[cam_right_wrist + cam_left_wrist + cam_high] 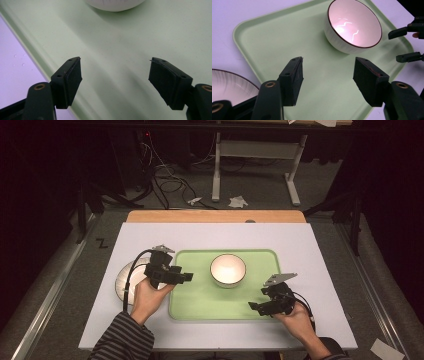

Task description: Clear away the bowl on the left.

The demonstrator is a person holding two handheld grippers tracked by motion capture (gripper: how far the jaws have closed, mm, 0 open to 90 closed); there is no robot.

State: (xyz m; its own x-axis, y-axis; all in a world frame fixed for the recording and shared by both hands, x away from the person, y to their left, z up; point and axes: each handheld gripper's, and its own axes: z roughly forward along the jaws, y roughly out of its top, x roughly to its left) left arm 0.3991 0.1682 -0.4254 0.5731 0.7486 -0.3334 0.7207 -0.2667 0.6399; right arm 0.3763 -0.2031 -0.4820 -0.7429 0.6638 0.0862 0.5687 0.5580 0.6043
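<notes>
A pale green tray (200, 305) lies in the middle of a white-topped desk (310, 245), and everything else is placed around it. A white bowl (228, 269) with a dark rim sits upright on the tray, toward its far side and a little right of centre; it looks empty. A white plate (120, 279) rests on the desk just off the tray's left edge. A person holds a pair of tongs in each hand. The left tongs (186, 277) hover over the tray's left edge, released with jaws wide apart, pointing across at the bowl. The right tongs (254, 306) hover over the tray's near right corner, also released and empty, with the bowl ahead of them. The bowl is round, so it has no long axis. Both tongs stand clear of it; the left looks slightly nearer.
</notes>
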